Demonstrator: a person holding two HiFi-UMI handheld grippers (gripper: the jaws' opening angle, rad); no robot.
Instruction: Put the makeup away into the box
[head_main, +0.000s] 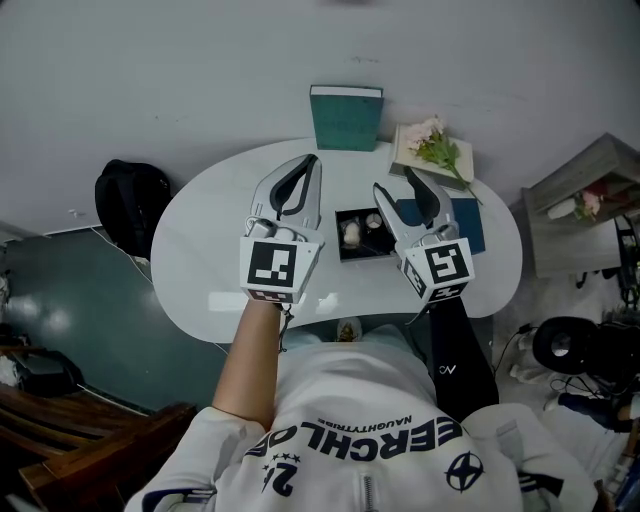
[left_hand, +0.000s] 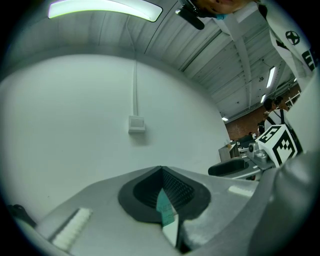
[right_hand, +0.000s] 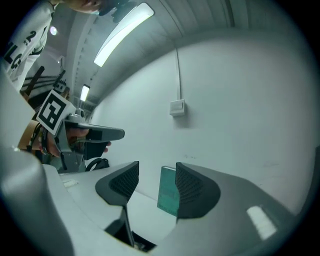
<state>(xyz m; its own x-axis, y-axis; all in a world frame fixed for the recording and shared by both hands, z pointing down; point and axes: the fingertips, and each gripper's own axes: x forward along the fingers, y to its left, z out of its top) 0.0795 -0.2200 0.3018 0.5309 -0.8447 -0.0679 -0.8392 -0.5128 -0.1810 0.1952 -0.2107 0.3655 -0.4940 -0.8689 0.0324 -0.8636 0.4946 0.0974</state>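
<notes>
The makeup (head_main: 351, 234) lies in the black box (head_main: 360, 254) at the middle of the tabletop (head_main: 210, 262), apparently already stowed. Flanking the box, the left hand-held gripper (head_main: 312, 165) is closed on nothing and the right hand-held gripper (head_main: 394, 182) gapes empty, probably between moves.

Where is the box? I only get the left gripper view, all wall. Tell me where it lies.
Observer: The black box lies open on the white table, between the left gripper and the right gripper.
Operator: Report the right gripper's jaws.
Observer: Apart, with nothing between them; a teal book stands far beyond.
Operator: Say what's in the box.
Observer: Small pale makeup items lie inside.
</notes>
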